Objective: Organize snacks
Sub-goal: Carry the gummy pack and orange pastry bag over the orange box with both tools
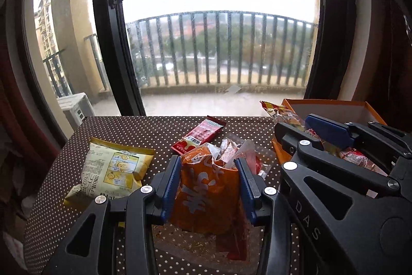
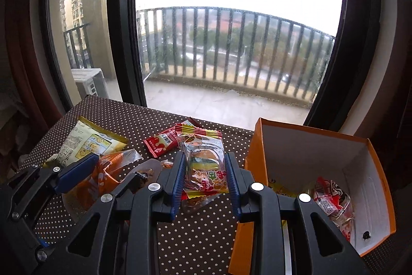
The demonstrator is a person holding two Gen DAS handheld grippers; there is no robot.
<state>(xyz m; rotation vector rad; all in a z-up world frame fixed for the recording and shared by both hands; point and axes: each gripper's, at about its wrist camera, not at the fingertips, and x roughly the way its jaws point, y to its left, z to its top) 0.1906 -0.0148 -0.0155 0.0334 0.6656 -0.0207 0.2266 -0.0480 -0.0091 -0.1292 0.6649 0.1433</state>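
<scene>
My left gripper [image 1: 208, 166] is shut on an orange snack bag [image 1: 206, 187], held off the dotted table with its torn top open. My right gripper [image 2: 204, 164] is shut on a clear-wrapped snack packet [image 2: 204, 169] with red and yellow print, also lifted. The right gripper [image 1: 306, 126] shows at the right of the left wrist view, in front of the orange box [image 1: 334, 107]. The left gripper [image 2: 95, 159] with the orange bag [image 2: 108, 172] shows at the left of the right wrist view. The orange box [image 2: 260, 141] stands open to the right, with wrapped snacks [image 2: 329, 195] inside.
A yellow-and-white chip bag [image 1: 113, 169] lies on the left of the brown dotted tablecloth [image 1: 144, 128]. A red bar wrapper [image 1: 198, 137] lies near the table's far edge. A large window with a balcony railing [image 1: 219, 48] stands right behind the table.
</scene>
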